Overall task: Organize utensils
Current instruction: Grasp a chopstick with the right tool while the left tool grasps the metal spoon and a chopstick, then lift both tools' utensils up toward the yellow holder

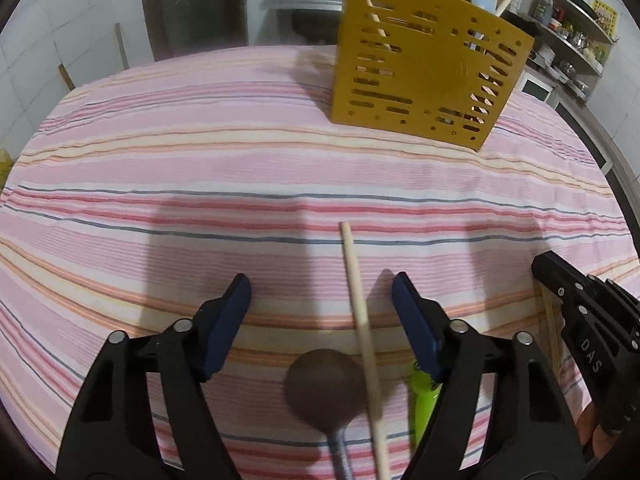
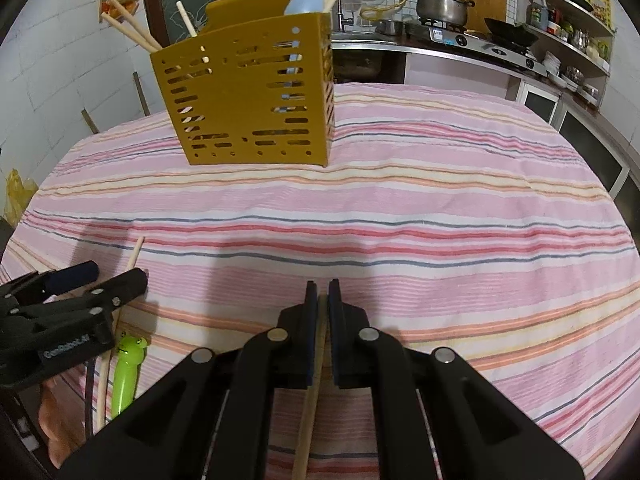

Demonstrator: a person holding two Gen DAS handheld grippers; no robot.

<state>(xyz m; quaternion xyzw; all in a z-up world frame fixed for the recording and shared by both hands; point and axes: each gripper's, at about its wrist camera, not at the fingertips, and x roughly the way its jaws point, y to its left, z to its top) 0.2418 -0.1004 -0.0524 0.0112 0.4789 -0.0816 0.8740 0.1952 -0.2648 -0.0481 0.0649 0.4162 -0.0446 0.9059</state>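
A yellow slotted utensil holder (image 1: 428, 68) (image 2: 252, 96) stands on the striped tablecloth at the far side, with chopsticks and a pale blue utensil in it. My left gripper (image 1: 322, 292) is open over a wooden chopstick (image 1: 362, 332), a dark round spoon (image 1: 325, 390) and a green frog-handled utensil (image 1: 425, 400). My right gripper (image 2: 323, 294) is shut on a wooden chopstick (image 2: 310, 412) that lies between its pads. The left gripper also shows at the left of the right wrist view (image 2: 76, 300), beside the green utensil (image 2: 127, 372) and a chopstick (image 2: 134, 254).
The pink striped tablecloth (image 2: 440, 220) covers the table. Behind it are a stove with a steel pot (image 2: 440, 6), a sink and shelves of kitchenware (image 2: 572, 36). A yellow bag (image 2: 16, 196) sits at the left edge.
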